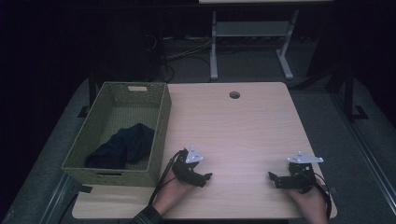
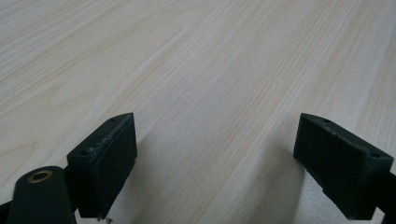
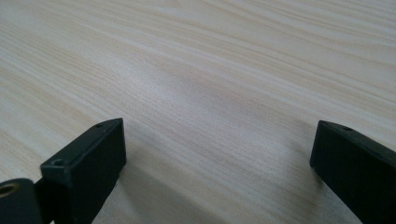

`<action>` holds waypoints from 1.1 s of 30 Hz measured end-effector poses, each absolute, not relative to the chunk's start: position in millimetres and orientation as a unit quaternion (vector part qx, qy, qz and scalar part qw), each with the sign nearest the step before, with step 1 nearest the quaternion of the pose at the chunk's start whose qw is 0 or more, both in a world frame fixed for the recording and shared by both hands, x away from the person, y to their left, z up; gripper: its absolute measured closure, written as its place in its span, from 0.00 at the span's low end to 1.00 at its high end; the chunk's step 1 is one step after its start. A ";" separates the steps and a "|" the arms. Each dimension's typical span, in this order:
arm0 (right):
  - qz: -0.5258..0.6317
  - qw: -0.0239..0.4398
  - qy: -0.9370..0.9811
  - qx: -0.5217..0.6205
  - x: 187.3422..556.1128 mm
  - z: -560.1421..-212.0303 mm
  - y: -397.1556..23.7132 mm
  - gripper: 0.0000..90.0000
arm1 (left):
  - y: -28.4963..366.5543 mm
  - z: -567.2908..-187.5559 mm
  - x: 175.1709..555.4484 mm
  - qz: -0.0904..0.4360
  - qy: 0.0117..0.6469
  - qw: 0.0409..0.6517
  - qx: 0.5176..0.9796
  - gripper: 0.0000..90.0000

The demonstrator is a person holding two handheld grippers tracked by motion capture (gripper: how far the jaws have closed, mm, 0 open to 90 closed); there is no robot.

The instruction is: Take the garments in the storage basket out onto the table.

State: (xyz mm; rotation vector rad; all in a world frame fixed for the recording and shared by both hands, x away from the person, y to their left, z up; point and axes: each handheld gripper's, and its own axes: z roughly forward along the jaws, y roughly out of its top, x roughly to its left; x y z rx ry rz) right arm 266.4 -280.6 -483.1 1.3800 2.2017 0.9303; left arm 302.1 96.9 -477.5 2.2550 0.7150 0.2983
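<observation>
Pale wood counter (image 1: 243,126): bare grain runs under and ahead of both sets of jaws, so neither has anything to close on where it rests.
Left gripper (image 1: 201,176): jaws stand wide apart with nothing between them; it sits low on the counter, tips turned inward, which reads as a resting pose.
Right gripper (image 1: 274,178): jaws likewise spread and empty, tips facing the left gripper's across open wood.
Dark cloth (image 1: 123,145): bundled inside the basket, off to the outer side of the left jaws, well apart from the right ones.
Woven green basket (image 1: 159,135): its near wall stands just beside the left gripper, so that hand looks best placed to reach the cloth.
Judgement: work on the cloth is either finished or not yet begun; I cannot tell which.
</observation>
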 end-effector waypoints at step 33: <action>0.331 0.189 0.783 0.491 266.5 -483.0 -280.7 0.04 | 105.5 -452.9 307.3 0.099 0.271 0.354 0.890 0.15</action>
